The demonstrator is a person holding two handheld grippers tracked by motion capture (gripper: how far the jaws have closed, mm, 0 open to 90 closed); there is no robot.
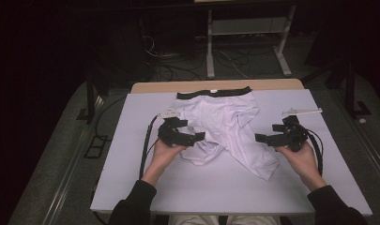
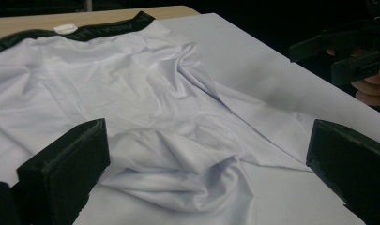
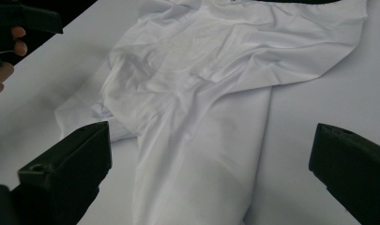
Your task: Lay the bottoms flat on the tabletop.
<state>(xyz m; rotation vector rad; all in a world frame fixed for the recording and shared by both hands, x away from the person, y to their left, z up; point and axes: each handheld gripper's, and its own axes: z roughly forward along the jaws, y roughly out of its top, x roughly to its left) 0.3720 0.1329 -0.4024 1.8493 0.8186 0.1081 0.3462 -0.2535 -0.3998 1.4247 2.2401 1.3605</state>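
White, thin fabric with a black waistband, a pair of boxer shorts (image 1: 225, 124) lies crumpled on the pale table (image 1: 216, 187), waistband along the far edge and one leg trailing toward the near right. The left gripper (image 1: 191, 132) hangs over the bunched left leg, jaws spread wide and holding nothing. The right gripper (image 1: 267, 137) hovers just beside the trailing leg, jaws equally wide apart and empty.

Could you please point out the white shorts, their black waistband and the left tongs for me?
white shorts (image 1: 225, 124): high view, on the crumpled middle of the fabric.
black waistband (image 1: 213, 93): high view, on the band's middle.
left tongs (image 1: 191, 131): high view, midway between the open tips.
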